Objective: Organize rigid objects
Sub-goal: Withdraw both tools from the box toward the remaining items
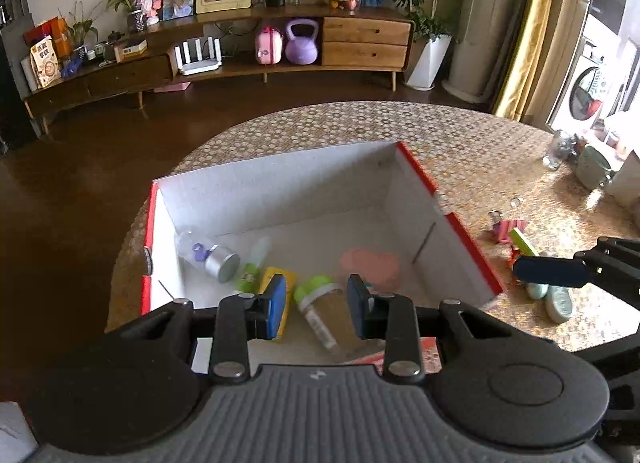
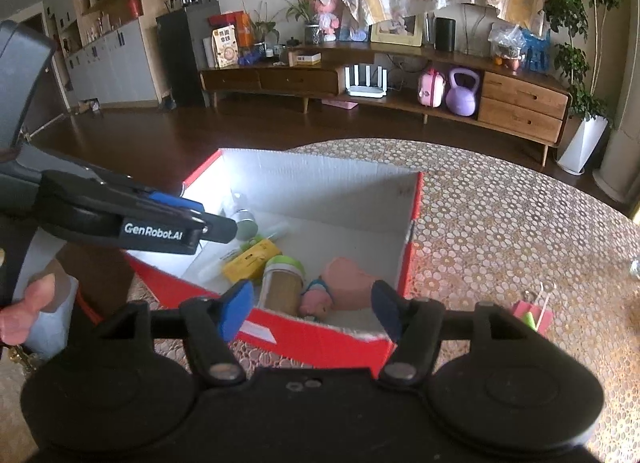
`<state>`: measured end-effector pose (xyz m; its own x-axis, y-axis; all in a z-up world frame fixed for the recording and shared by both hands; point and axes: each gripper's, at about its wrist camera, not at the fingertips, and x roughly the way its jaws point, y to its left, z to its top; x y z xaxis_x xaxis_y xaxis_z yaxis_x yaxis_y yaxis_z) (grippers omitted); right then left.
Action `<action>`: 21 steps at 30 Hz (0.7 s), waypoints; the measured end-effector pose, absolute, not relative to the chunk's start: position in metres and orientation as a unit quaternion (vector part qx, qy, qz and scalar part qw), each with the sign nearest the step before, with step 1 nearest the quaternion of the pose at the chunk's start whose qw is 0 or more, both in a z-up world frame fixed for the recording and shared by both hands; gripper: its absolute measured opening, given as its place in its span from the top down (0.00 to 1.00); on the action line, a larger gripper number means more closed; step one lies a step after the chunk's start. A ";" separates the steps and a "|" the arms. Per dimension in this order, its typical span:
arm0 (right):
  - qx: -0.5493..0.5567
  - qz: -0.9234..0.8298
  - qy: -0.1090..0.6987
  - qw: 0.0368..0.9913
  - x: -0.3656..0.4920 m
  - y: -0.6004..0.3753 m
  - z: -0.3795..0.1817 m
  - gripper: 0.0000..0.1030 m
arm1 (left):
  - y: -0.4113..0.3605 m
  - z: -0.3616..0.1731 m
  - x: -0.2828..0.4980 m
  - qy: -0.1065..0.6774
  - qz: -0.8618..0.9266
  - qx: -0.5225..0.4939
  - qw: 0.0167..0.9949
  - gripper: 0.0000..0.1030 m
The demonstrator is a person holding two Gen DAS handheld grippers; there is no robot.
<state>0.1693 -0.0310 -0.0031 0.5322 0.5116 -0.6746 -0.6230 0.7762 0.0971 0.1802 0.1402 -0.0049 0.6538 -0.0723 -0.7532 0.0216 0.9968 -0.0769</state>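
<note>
From the left wrist, your left tool (image 1: 317, 305) hangs over the near edge of the red-and-white box (image 1: 472, 247) with its fingers spread and nothing between them. Below it on the box floor lie a silver-capped bottle (image 1: 218, 261), a yellow packet (image 1: 280, 283), a green-lidded jar (image 1: 320, 303) and a pink lid-like piece (image 1: 370, 265). Well to the right, outside the box, a few loose items (image 1: 532, 259) sit on the patterned counter (image 1: 480, 151); they look like clips, a green-and-white stick and a pale green piece, though they are too small to name surely. Your right tool (image 1: 550, 271) hovers just above that cluster.

From the right wrist, your right tool (image 2: 312, 309) is wide open and empty, looking across the box's near corner. The green-lidded jar (image 2: 282, 283), the yellow packet (image 2: 250, 261) and a small pink toy (image 2: 316, 301) rest inside. A pink clip-like item (image 2: 534, 313) lies on the counter to the right, apart from the box.

By my reading you are between placements: several things are already boxed and both tools are free. The next move calls for lowering the right tool onto one of the loose items, squaring the fingers across its narrow side, then closing before you carry it over the box wall.
</note>
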 end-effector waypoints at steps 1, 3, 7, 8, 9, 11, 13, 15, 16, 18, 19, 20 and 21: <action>-0.075 0.327 0.357 0.872 0.167 -0.036 -0.001 0.29 | 0.137 -0.004 0.179 0.414 -0.027 -0.031 0.909 0.69; -0.072 0.328 0.352 0.873 0.162 -0.044 0.002 0.29 | 0.132 -0.002 0.174 0.410 -0.029 -0.030 0.911 0.68; -0.066 0.327 0.341 0.879 0.151 -0.064 0.009 0.23 | 0.120 0.003 0.166 0.393 -0.031 -0.027 0.919 0.36; -0.064 0.327 0.339 0.880 0.149 -0.069 0.010 0.22 | 0.116 0.004 0.163 0.387 -0.032 -0.025 0.921 0.36; -0.063 0.325 0.336 0.882 0.147 -0.074 0.012 0.21 | 0.111 0.004 0.162 0.384 -0.034 -0.023 0.922 0.36; -0.063 0.322 0.331 0.885 0.142 -0.085 0.013 0.18 | 0.103 0.005 0.160 0.382 -0.040 -0.026 0.923 0.36; -0.060 0.319 0.328 0.887 0.138 -0.099 0.013 0.15 | 0.096 0.005 0.158 0.382 -0.051 -0.031 0.922 0.36; -0.058 0.310 0.325 0.891 0.135 -0.113 0.011 0.12 | 0.087 0.003 0.156 0.381 -0.058 -0.029 0.922 0.36; -0.056 0.306 0.323 0.894 0.134 -0.120 0.010 0.09 | 0.082 0.002 0.156 0.380 -0.061 -0.027 0.923 0.36; -0.054 0.298 0.320 0.898 0.131 -0.133 0.006 0.03 | 0.072 0.001 0.157 0.378 -0.072 -0.025 0.923 0.31; -0.053 0.292 0.317 0.901 0.129 -0.140 0.004 0.00 | 0.067 -0.001 0.156 0.377 -0.077 -0.025 0.923 0.24; -0.054 0.287 0.314 0.903 0.128 -0.146 0.002 0.00 | 0.061 -0.002 0.156 0.375 -0.081 -0.027 0.923 0.20; -0.057 0.282 0.313 0.905 0.126 -0.151 -0.001 0.00 | 0.055 -0.004 0.156 0.373 -0.086 -0.027 0.923 0.20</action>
<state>0.1258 -0.1514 -0.0009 0.6452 0.4744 -0.5988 -0.5455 0.8349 0.0736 0.1565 0.0553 -0.0039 0.7071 -0.1801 -0.6838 0.1393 0.9836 -0.1150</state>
